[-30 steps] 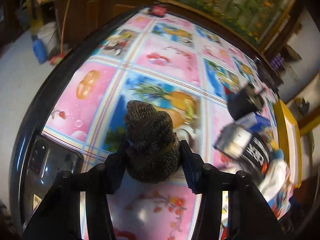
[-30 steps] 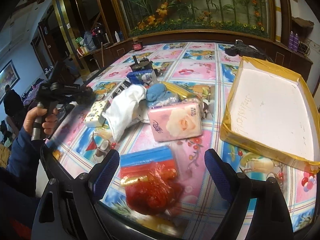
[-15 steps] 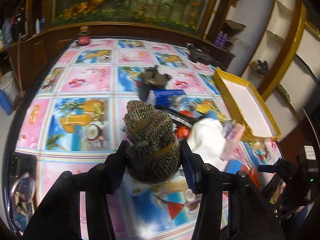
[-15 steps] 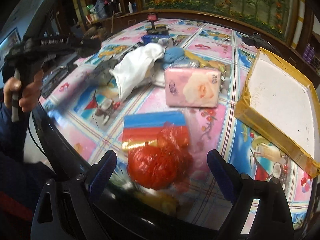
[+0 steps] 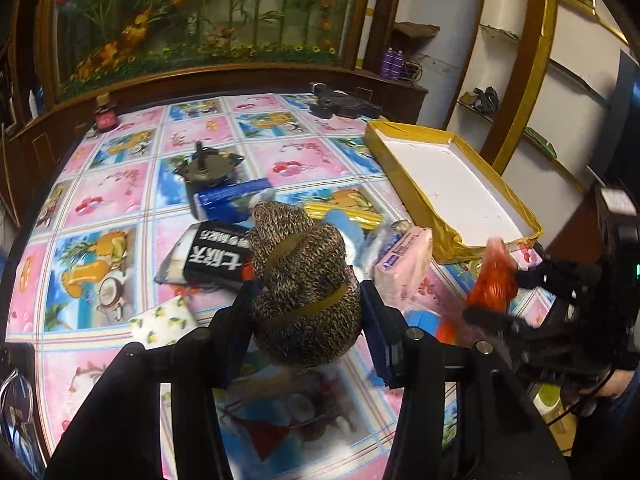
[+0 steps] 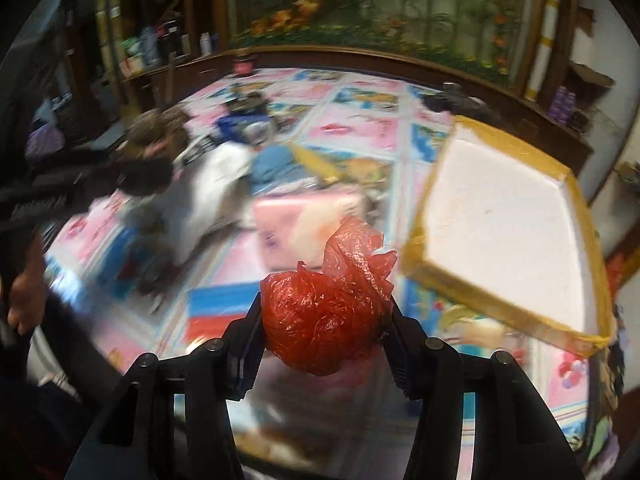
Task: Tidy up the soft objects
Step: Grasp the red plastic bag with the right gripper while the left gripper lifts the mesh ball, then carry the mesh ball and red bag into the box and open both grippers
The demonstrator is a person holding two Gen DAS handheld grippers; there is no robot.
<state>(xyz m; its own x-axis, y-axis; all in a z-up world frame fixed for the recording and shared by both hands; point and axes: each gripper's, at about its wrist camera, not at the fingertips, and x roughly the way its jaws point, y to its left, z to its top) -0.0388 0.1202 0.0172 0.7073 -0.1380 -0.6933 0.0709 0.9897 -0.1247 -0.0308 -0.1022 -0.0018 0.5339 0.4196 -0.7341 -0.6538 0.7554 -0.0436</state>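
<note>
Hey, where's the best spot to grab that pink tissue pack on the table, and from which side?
Grip the pink tissue pack across its short width, coming from above. It lies propped against the soft pile beside the yellow tray, its broad face up; probably squashy, so close gently.

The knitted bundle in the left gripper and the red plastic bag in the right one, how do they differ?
The knitted bundle is speckled brown yarn bound with tan bands; the red plastic bag is shiny, crinkled film. The bundle is rolled compact; the bag is a ball with a loose, ragged tuft sticking up. The right gripper has its jaws closing on the bag; the left gripper is clamped on the bundle. Both are soft and held off the table.
</note>
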